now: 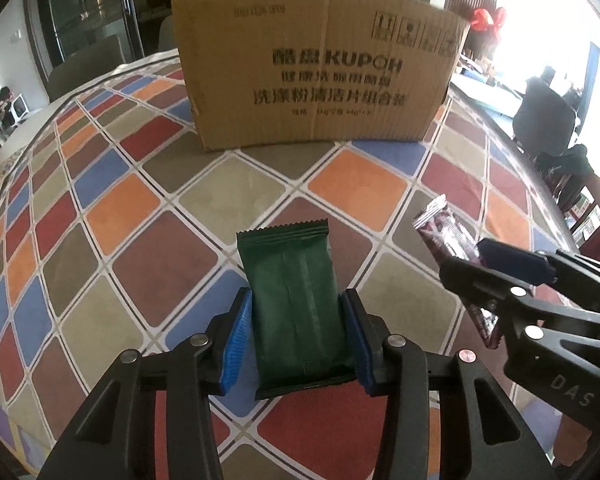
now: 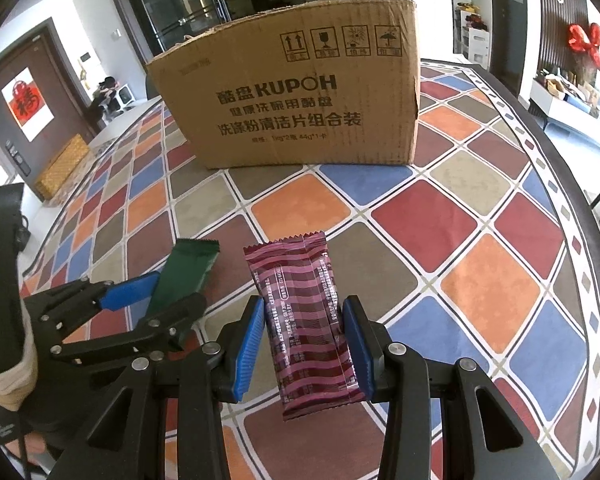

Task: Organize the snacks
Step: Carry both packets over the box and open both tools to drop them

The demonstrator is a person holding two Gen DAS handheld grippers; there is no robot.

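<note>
**Two snack packets held above the table, one in each tool**

A dark green snack packet [image 1: 298,312] is gripped by the left tool [image 1: 298,340], its long sides pressed between the two blue pads [image 1: 236,344]. The packet is pointed forward along the fingers, with its crimped far end extending past the pad tips and its near end reaching back between the black finger arms. In the right wrist view the same green packet [image 2: 188,270] is seen at the left, clamped in the left tool [image 2: 156,292] and tilted up and away from the camera.

A maroon striped snack packet [image 2: 308,328] is clamped by the right tool [image 2: 306,340] in the same manner, both blue pads [image 2: 248,352] being closed against its long edges. Its printed back seam is turned upward and its serrated far end is projected beyond the pads. In the left wrist view this maroon packet [image 1: 448,240] is seen at the right, held by the right tool [image 1: 472,272], with its upper end raised toward the box.

Both tools are held side by side, near each other but apart, and are aimed toward a cardboard box [image 1: 320,76] printed with "KUPOH", which is stood farther back on the table [image 1: 140,208]. The table is covered by a cloth of coloured diamond patches. Both packets appear to be lifted off the cloth, although the gap beneath them cannot be judged with certainty
</note>
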